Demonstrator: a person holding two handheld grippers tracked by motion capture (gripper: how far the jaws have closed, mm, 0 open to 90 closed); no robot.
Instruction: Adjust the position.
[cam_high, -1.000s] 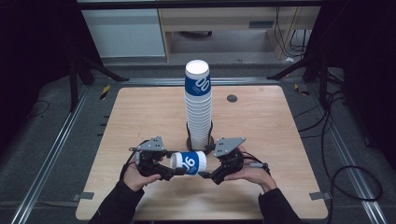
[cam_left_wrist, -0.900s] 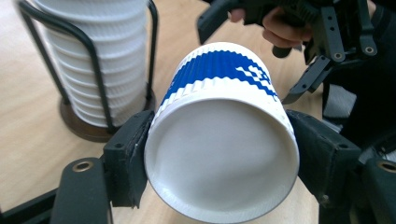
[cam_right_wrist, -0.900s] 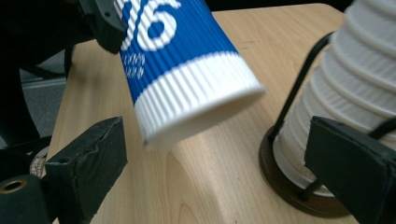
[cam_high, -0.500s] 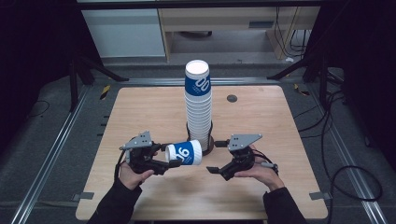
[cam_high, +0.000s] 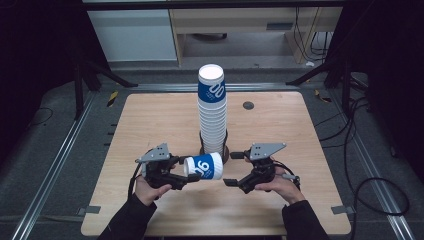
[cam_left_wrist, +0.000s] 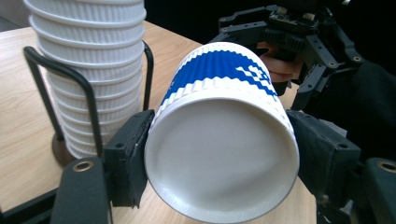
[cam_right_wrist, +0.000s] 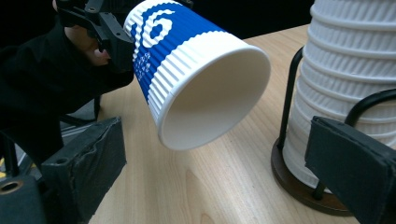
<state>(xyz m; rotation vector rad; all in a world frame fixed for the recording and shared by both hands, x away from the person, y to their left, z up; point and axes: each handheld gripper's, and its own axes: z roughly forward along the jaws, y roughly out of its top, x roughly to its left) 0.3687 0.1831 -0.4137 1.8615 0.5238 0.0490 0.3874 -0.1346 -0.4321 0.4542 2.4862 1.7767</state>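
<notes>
The left gripper (cam_high: 181, 176) has a single blue-and-white paper cup (cam_high: 203, 167) clamped by its base end, the black pads pressing on either side of the ribbed wall near the closed bottom. The cup lies on its side in the air, its open mouth turned toward the right gripper (cam_high: 236, 170). That gripper's jaws have just been opening and now stand wide, with nothing between them; in the right gripper view the cup's rim (cam_right_wrist: 215, 93) hangs just ahead of its pads, apart from them.

Just beyond both grippers stands the tall stack of cups (cam_high: 212, 111) in its black wire holder (cam_high: 215, 151), close behind the held cup.

The risk lies in the grip itself — paper walls give way, and a harder squeeze would likely dent the base or let the cup pivot and slip out. The cup is held at one end only, so a nudge from the right gripper's jaws could lever it loose. A careless swing away from the person might also knock the stack, which looks top-heavy.
</notes>
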